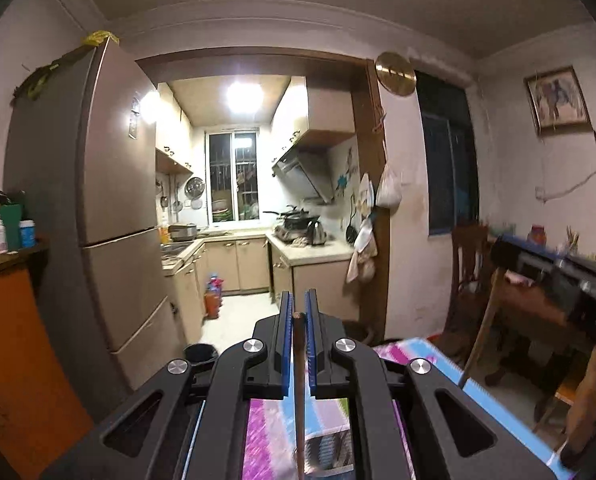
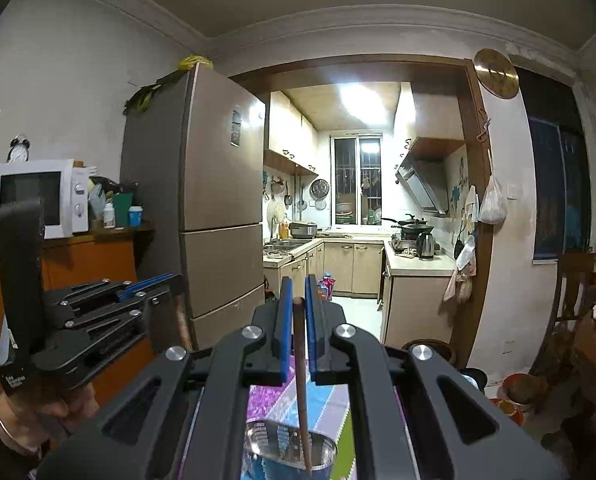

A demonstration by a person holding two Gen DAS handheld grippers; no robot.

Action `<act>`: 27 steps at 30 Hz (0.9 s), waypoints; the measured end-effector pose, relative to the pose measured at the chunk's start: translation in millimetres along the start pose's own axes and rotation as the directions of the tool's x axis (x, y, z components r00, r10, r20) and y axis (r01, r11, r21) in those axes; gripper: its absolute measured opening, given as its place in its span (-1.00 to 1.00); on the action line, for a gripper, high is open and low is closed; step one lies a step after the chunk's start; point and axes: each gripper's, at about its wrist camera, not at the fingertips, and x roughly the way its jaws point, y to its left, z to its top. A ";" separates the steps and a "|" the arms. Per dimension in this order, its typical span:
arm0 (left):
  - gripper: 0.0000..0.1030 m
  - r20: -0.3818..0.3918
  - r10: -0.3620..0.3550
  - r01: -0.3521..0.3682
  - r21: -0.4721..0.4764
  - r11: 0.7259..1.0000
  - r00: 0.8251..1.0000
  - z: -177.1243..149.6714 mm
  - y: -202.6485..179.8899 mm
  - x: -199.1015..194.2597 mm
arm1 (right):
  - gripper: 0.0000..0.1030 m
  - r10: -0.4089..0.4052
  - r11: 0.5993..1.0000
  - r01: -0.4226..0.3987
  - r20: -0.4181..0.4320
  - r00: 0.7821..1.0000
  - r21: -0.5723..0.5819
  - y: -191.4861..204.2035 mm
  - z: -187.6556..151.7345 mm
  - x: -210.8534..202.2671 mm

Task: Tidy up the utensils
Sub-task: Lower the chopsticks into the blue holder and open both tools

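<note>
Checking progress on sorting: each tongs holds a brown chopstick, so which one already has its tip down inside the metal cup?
The right tongs' brown wooden chopstick: its lower end dips inside the shiny metal cup. The left tongs' chopstick hangs over the colourful mat.

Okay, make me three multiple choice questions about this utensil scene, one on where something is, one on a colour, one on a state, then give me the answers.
1. Where does the lower end of the right gripper's chopstick reach?
A. Into the metal utensil cup
B. Into the sink
C. Onto the microwave

2. What colour are the gripper finger pads?
A. Red
B. Blue
C. Yellow

3. What is the left gripper doing?
A. Open, holding nothing
B. Shut on a fork
C. Shut on a chopstick

Answers: 1 A, its tip sits inside the cup's rim. 2 B, the strips show blue. 3 C, a brown stick is clamped between its fingers.
</note>
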 end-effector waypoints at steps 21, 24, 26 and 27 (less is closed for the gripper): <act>-0.85 -0.104 -0.017 0.009 -0.078 0.997 0.994 -111.9 4.6 106.8 | -0.90 -0.001 0.986 0.024 -0.137 0.991 0.163 -16.9 -112.6 105.8; -0.85 -0.128 -0.018 0.008 -0.077 0.997 0.992 -129.5 7.7 112.0 | -0.90 -0.003 0.985 0.032 -0.170 0.985 0.167 -12.4 -128.7 112.7; -0.85 -0.142 -0.017 0.004 -0.088 0.996 0.990 -139.8 10.5 113.6 | -0.90 -0.001 0.985 0.032 -0.183 0.983 0.168 -8.8 -134.8 114.5; -0.85 -0.144 -0.014 0.001 -0.092 0.996 0.989 -142.4 11.8 113.7 | -0.89 0.000 0.987 0.031 -0.189 0.982 0.160 -6.0 -137.0 114.6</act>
